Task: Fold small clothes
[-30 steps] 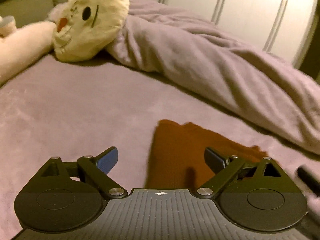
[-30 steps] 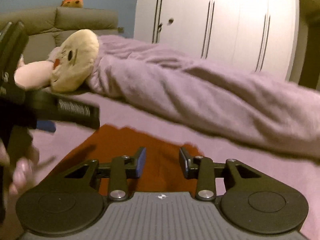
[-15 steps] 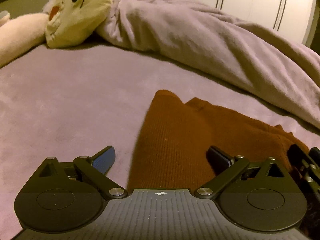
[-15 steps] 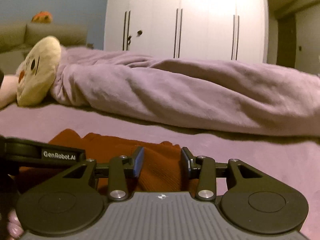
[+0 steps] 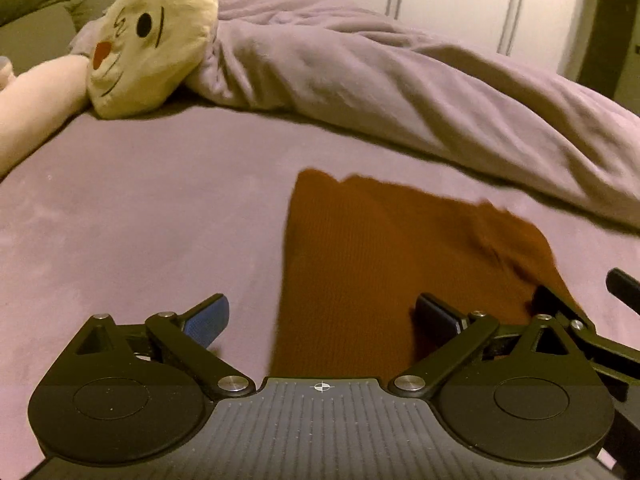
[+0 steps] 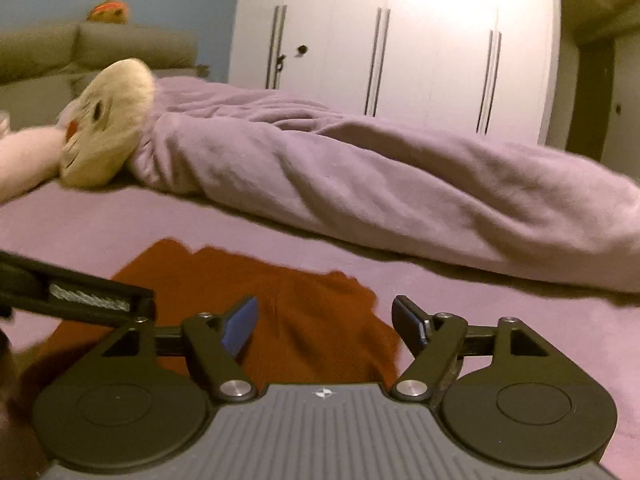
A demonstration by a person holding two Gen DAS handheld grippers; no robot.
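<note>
A bed (image 5: 140, 216) covered with a mauve sheet fills most of both wrist views. Behind it, at 12 o'clock in the right wrist view, white wardrobe doors (image 6: 400, 48) with long vertical handles are seen. A rumpled mauve blanket (image 5: 400, 92) is laid across the far side of the bed, running from 11 o'clock down to 3 o'clock in the left wrist view. At its 10 o'clock end, a cream plush toy (image 5: 148, 40) with a drawn face and a red nose is rested against the blanket, with a pale pink plush limb (image 5: 36, 108) just beside it.

The rust-brown knitted garment (image 5: 380, 264) is spread flat on the sheet, near the grippers and well apart from the blanket. In the left wrist view it is placed at 1 o'clock from the gripper body; in the right wrist view it (image 6: 296, 316) is placed from 9 to 12 o'clock.

The left gripper (image 5: 322, 320) is held wide, with the garment's left edge seen between its fingers and nothing clamped. The right gripper (image 6: 324, 320) is likewise spread wide above the garment's right part, with nothing gripped. Whether either gripper is touching the cloth cannot be told.
</note>
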